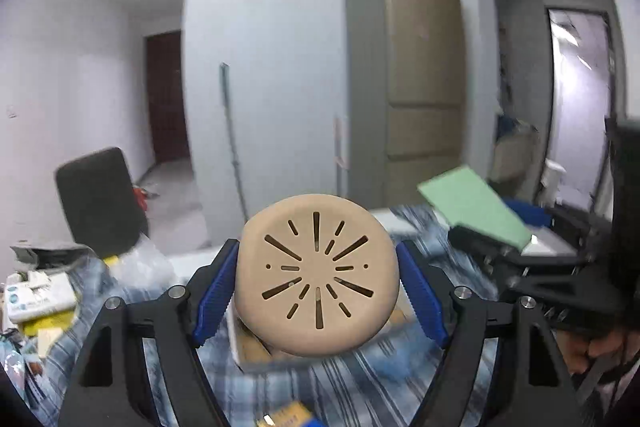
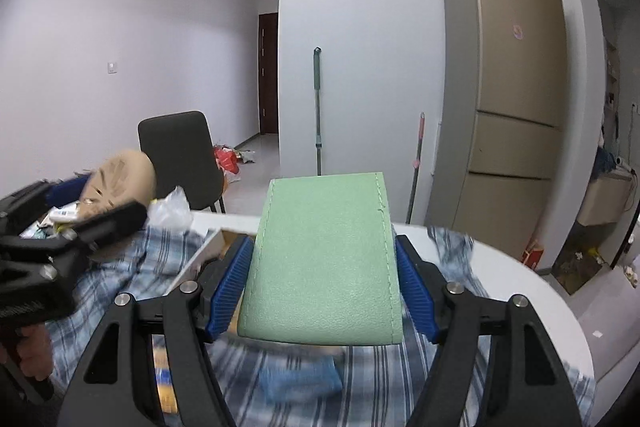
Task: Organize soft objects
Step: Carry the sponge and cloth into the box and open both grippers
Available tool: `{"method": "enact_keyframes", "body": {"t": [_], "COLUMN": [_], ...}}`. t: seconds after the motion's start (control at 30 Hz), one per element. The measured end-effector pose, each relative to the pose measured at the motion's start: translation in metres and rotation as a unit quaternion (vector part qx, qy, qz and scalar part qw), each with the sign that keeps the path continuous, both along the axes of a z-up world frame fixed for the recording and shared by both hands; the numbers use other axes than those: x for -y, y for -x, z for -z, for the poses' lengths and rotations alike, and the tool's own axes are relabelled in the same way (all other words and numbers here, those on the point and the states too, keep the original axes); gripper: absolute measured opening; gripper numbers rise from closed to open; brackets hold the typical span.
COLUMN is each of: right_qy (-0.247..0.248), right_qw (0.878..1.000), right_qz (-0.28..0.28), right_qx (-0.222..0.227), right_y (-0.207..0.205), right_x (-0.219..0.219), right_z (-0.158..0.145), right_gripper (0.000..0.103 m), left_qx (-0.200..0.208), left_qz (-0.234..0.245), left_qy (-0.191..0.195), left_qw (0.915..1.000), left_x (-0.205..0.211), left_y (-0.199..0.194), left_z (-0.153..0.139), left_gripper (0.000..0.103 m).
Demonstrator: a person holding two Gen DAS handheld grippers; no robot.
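My left gripper [image 1: 318,277] is shut on a round tan soft pad [image 1: 316,273] with dark slit marks, held above the table. It also shows at the left of the right wrist view [image 2: 120,173]. My right gripper [image 2: 322,271] is shut on a green stitched soft pad [image 2: 324,259], held above the table. That green pad shows at the right of the left wrist view [image 1: 476,211]. Below both lies a blue plaid cloth [image 2: 360,379] on the white table [image 2: 520,267]. An open cardboard box [image 1: 256,343] sits under the tan pad.
A dark chair [image 2: 182,159] stands behind the table. Packets and clutter [image 1: 36,295] lie at the table's left. A mop handle [image 2: 317,107] leans on the wall, and a tall fridge [image 2: 516,87] stands at the right. A blue item [image 2: 304,379] lies on the cloth.
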State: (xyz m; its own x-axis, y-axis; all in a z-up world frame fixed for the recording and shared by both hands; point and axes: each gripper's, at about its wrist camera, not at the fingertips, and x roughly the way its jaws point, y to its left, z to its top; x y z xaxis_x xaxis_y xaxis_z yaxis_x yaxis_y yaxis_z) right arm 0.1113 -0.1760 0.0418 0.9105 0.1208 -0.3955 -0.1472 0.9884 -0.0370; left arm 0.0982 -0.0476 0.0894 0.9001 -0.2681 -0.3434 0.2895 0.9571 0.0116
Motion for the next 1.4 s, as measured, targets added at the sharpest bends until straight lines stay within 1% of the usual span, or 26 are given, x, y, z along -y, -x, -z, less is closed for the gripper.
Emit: {"method": "enact_keyframes", "body": {"t": [0.13,0.23,0.3,0.37,0.43,0.6,0.73,0.87,0.97,1.03,1.13,1.23,1.4], "right_qy": [-0.016,-0.028,-0.034,-0.038,-0.040,-0.030,-0.027,-0.026,-0.021,-0.022,-0.019,-0.006,-0.004], "right_qw": [1.000,0.999,0.999,0.999,0.999,0.999,0.995,0.990,0.988,0.986,0.985,0.985,0.982], "right_qz": [0.003,0.007,0.009,0.008,0.003,0.001,-0.013,-0.025,-0.029,-0.033,-0.037,-0.042,-0.053], "right_qx": [0.020,0.033,0.035,0.031,0.015,-0.043,-0.097,-0.133,-0.149,-0.161,-0.170,-0.169,-0.181], "right_y": [-0.027,-0.045,-0.056,-0.065,-0.073,-0.094,-0.111,-0.119,-0.121,-0.121,-0.120,-0.121,-0.124], "right_x": [-0.002,-0.001,-0.001,-0.003,-0.007,-0.013,-0.015,-0.015,-0.016,-0.020,-0.024,-0.027,-0.031], "right_z": [-0.021,-0.028,-0.026,-0.017,-0.005,0.041,0.073,0.096,0.109,0.114,0.121,0.125,0.135], "right_gripper": [0.069,0.069,0.069,0.069,0.069,0.069,0.069,0.069,0.069,0.069,0.069,0.069,0.071], "left_qx": [0.020,0.015,0.007,-0.008,-0.026,-0.076,-0.123,-0.166,-0.182,-0.191,-0.221,-0.226,-0.234], "left_qz": [-0.023,-0.035,-0.039,-0.041,-0.042,-0.040,-0.036,-0.037,-0.029,-0.023,-0.018,-0.021,-0.021], "left_qy": [0.014,0.025,0.033,0.035,0.036,0.030,0.023,0.017,0.011,0.009,0.035,0.030,0.026], "left_qw": [0.9994,0.9990,0.9987,0.9985,0.9981,0.9958,0.9915,0.9854,0.9829,0.9812,0.9744,0.9734,0.9717], "left_x": [-0.008,-0.014,-0.018,-0.021,-0.023,-0.025,-0.027,-0.029,-0.026,-0.027,-0.032,-0.029,-0.026], "left_y": [-0.019,-0.040,-0.054,-0.069,-0.083,-0.109,-0.125,-0.140,-0.146,-0.143,-0.147,-0.148,-0.152], "left_z": [-0.022,-0.027,-0.024,-0.017,-0.007,0.032,0.065,0.095,0.106,0.113,0.123,0.126,0.128], "left_gripper": [0.080,0.080,0.080,0.080,0.080,0.080,0.080,0.080,0.080,0.080,0.080,0.080,0.082]}}
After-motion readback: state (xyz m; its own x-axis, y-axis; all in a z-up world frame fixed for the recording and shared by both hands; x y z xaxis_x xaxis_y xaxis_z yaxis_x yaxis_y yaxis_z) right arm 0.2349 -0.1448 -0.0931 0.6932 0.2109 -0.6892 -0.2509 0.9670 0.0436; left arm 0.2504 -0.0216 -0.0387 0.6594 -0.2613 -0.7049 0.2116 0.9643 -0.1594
